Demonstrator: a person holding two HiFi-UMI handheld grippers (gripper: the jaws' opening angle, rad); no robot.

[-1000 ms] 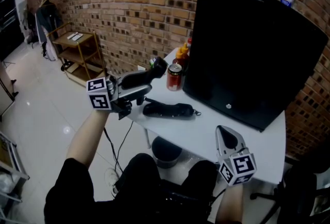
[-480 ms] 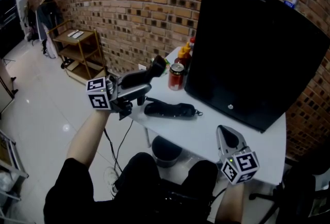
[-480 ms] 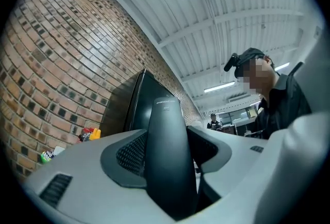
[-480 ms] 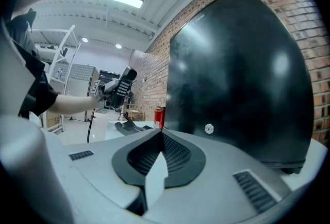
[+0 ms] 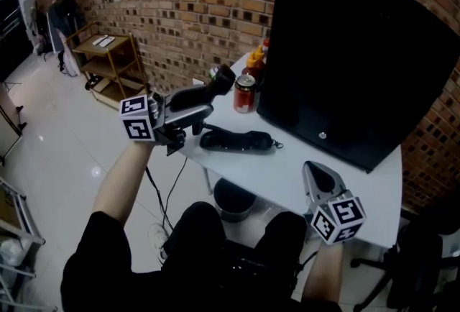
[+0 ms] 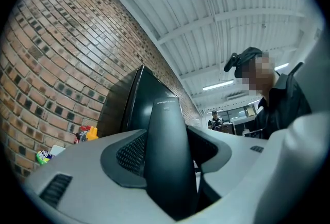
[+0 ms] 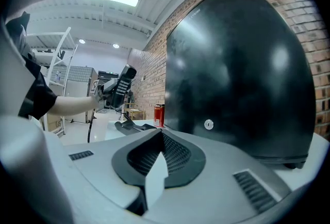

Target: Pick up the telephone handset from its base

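Handset in the air: the left gripper (image 5: 188, 115) has its jaws spread wide and clamped on the black telephone handset (image 5: 201, 96). The handset runs out past the jaw tips with its far end tilted upward, raised at the edge of the white tabletop (image 5: 302, 175). Just below and to the right of those jaws, the phone's base (image 5: 237, 139) lies flat on the tabletop, clear of the handset. Farther out from the jaws a red can (image 5: 244, 93) stands upright beside a yellow bottle (image 5: 254, 60), both close against a large black panel (image 5: 352, 52) that takes up the far side of the tabletop, with a brick wall (image 5: 180, 8) behind. The right gripper (image 5: 312, 171) is well apart from the handset, near the tabletop's front edge. Its jaws are brought together with nothing between them, and they point toward the black panel.
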